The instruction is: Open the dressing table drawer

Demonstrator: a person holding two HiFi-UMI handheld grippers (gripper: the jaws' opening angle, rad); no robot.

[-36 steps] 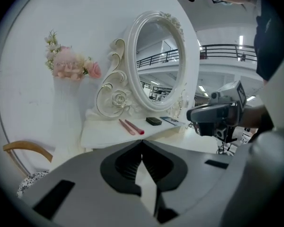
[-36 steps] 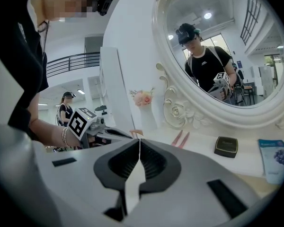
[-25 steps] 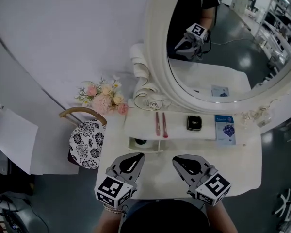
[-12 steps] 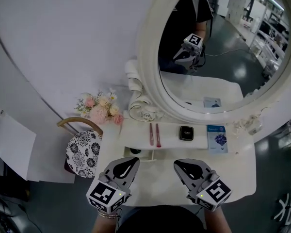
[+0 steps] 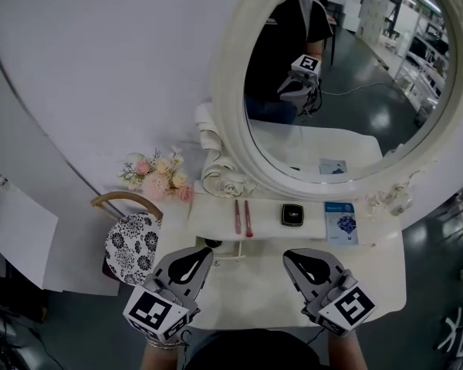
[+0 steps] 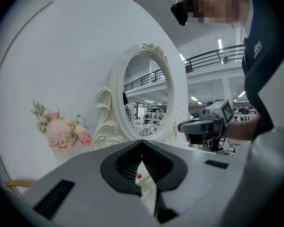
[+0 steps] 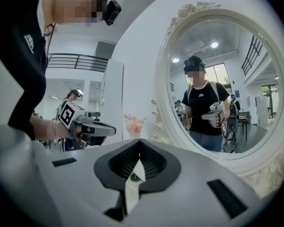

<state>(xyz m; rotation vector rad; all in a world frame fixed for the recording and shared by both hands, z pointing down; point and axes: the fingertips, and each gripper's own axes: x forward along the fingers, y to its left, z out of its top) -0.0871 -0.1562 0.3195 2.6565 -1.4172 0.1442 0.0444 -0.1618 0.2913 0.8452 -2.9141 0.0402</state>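
Evidently pre-approach, left gripper [image 5: 201, 254] and right gripper [image 5: 293, 257] hover empty, jaws pressed together, above the dressing table [image 5: 255, 287], needing next to reach its drawer [image 5: 222, 247].

Nothing legible; print on the blue booklet [image 5: 340, 222] blurs.

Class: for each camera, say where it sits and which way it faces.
Head view: on the person's head, looking down at the dressing table; left gripper and right gripper show.
Left gripper view: on the left gripper, facing the mirror; its closed jaws show.
Right gripper view: on the right gripper, facing the mirror; its closed jaws show.
Shared: both gripper views show flowers.
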